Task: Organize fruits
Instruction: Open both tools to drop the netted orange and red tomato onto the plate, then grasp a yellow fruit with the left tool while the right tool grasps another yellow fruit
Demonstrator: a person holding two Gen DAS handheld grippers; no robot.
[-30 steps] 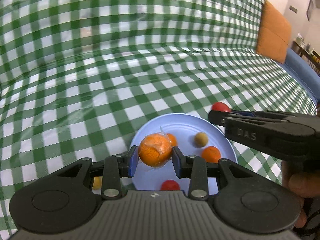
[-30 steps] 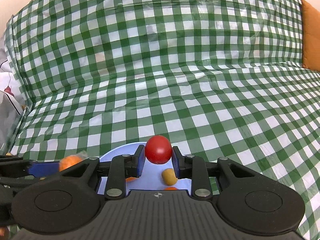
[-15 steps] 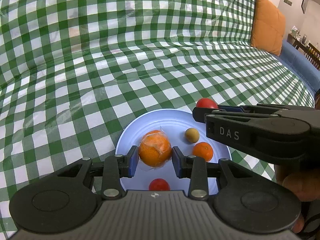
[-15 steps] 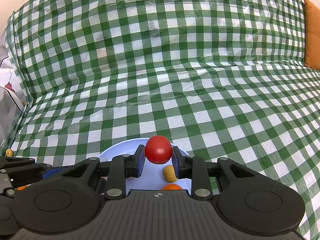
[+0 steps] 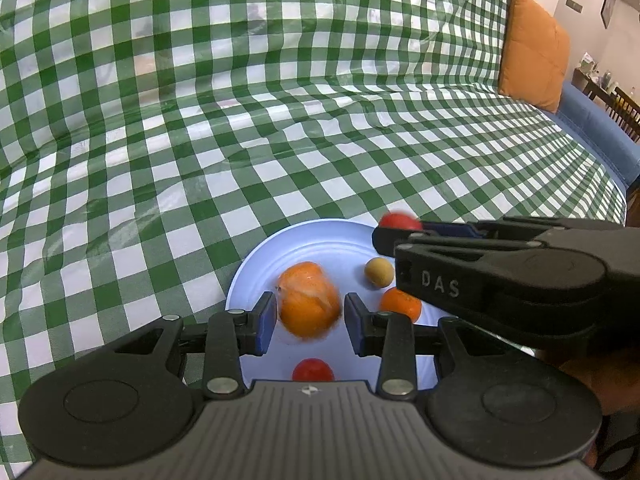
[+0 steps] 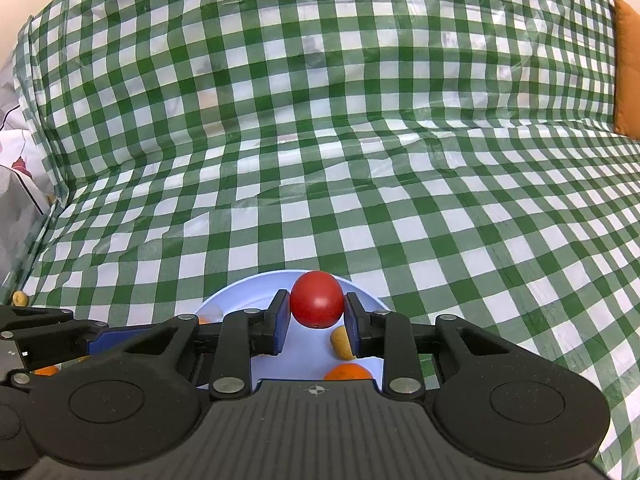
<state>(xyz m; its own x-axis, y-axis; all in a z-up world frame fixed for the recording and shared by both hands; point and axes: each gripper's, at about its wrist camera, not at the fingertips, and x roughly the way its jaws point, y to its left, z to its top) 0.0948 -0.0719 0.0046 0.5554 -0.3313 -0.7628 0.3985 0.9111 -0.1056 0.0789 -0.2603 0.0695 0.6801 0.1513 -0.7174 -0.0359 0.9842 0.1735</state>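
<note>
A pale blue plate (image 5: 320,240) lies on the green checked cloth. On it are a small orange (image 5: 400,303), a tan round fruit (image 5: 378,273) and a small red fruit (image 5: 313,370). My left gripper (image 5: 310,314) is open; a wrapped orange (image 5: 308,298), blurred, sits between its fingers with gaps either side, over the plate. My right gripper (image 6: 316,320) is shut on a red tomato (image 6: 317,299) above the plate's far rim (image 6: 256,280). It also shows in the left wrist view (image 5: 400,222), at the plate's right edge.
The checked cloth (image 6: 360,140) covers the seat and back of a sofa. An orange cushion (image 5: 532,48) leans at the far right. A small tan fruit (image 6: 19,299) lies on the cloth at the far left.
My left gripper has opened and the wrapped orange has come free between its fingers, over the plate. My right gripper has moved in over the plate with the tomato.
</note>
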